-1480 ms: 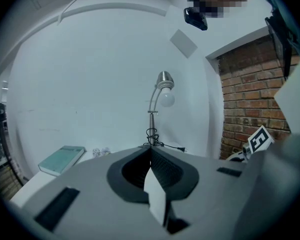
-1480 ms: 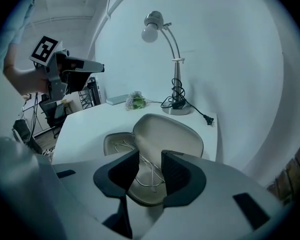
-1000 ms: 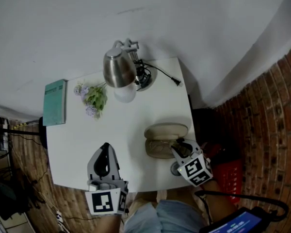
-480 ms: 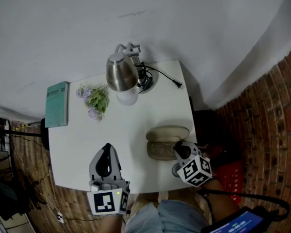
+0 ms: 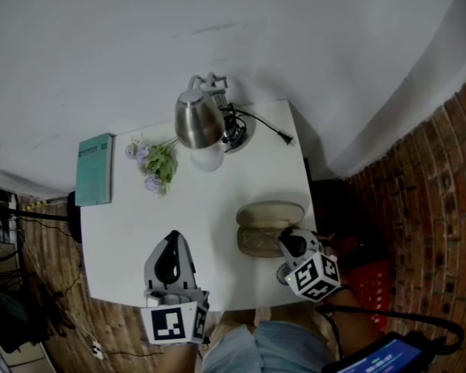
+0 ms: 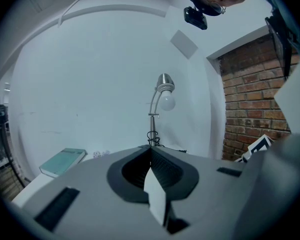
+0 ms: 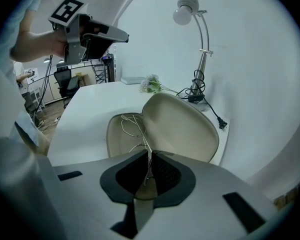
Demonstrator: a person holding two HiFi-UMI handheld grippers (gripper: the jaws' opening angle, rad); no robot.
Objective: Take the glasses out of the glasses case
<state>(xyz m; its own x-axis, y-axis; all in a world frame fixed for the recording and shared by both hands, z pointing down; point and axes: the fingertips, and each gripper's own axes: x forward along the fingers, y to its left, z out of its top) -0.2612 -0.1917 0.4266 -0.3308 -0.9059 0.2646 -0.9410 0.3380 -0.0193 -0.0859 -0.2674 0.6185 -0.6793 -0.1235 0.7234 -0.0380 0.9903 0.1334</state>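
Pinching the wire glasses (image 7: 132, 128), the right tool (image 7: 149, 159) has just been closing its jaws inside the open glasses case (image 5: 269, 213) at the tabletop's (image 5: 206, 204) near right; the left tool (image 5: 171, 239), pressed together and empty, hangs near left.

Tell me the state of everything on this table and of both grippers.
glasses case: open, lid tilted back.
glasses: in the case, thin wire frame pinched.
right gripper: jaws have just been closing, shut on the glasses.
left gripper: shut, empty.
lamp: upright.
plug: lying loose.
book: closed, flat.
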